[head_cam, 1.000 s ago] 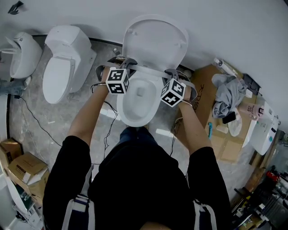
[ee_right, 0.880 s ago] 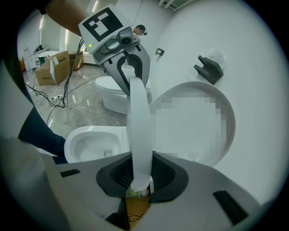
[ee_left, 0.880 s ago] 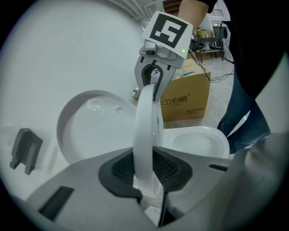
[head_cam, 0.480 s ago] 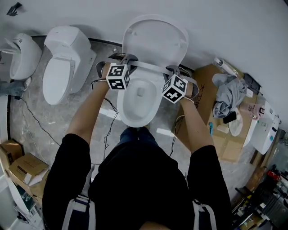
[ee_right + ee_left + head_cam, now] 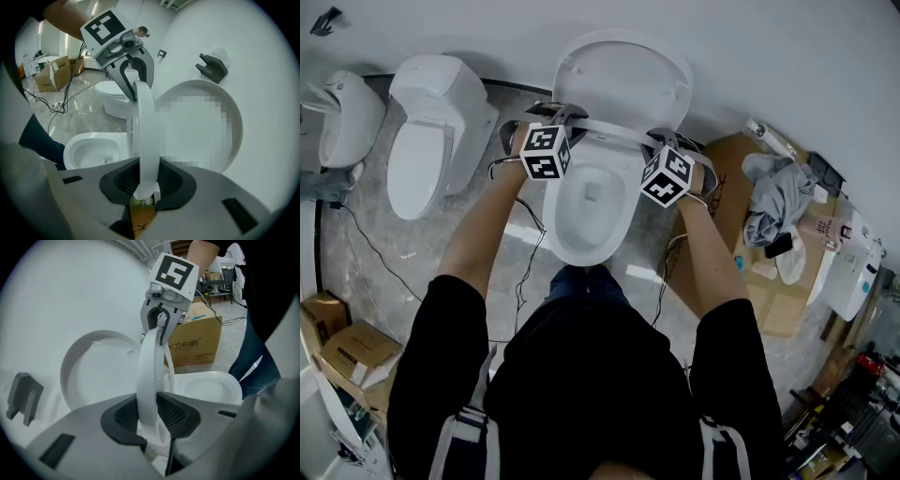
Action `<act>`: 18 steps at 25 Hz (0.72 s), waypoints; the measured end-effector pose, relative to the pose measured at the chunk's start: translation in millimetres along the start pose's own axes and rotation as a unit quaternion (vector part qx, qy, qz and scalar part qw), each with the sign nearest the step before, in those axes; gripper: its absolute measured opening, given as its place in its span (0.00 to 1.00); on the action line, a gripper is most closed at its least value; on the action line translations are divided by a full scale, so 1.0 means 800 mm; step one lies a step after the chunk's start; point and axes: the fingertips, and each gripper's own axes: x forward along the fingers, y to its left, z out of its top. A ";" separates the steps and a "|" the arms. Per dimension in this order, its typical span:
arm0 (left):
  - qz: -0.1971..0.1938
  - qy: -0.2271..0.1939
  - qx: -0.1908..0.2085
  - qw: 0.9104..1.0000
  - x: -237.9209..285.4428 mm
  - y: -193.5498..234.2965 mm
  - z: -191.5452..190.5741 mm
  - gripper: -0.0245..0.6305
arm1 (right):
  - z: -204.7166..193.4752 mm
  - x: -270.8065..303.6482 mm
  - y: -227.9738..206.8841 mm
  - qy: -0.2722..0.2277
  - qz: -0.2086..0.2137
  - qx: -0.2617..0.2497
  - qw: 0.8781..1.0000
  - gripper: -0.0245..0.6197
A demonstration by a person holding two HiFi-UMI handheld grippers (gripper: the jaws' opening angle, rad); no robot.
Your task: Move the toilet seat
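While the toilet bowl (image 5: 586,225) lay open below and the lid (image 5: 623,80) stood raised at the wall, the toilet seat (image 5: 150,366) hung nearly upright just before the lid. The left gripper (image 5: 152,417) and right gripper (image 5: 147,180) pinched it at either side. The left jaws had just been easing apart round the ring. A looser pinch there could let the seat slip and slam onto the bowl.

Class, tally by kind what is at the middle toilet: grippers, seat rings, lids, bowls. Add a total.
Grippers: 2, the left gripper, its jaws just opening slightly on the seat ring, and the right gripper
Seat rings: 1
Lids: 1, the raised lid
Bowls: 1, the bowl
Total: 5
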 end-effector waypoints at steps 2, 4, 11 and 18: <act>-0.001 -0.001 -0.001 1.000 0.003 0.004 0.000 0.20 | -0.001 0.002 -0.004 0.000 0.002 0.001 1.000 0.19; -0.002 -0.002 -0.001 1.000 0.005 0.009 0.000 0.20 | -0.001 0.003 -0.009 0.001 0.003 0.004 1.000 0.19; 0.000 -0.007 -0.004 1.000 0.011 0.026 -0.001 0.22 | 0.002 0.009 -0.025 -0.001 0.002 0.011 1.000 0.20; 0.002 -0.010 -0.010 1.000 0.020 0.044 -0.002 0.23 | 0.001 0.017 -0.044 0.000 -0.001 0.022 1.000 0.21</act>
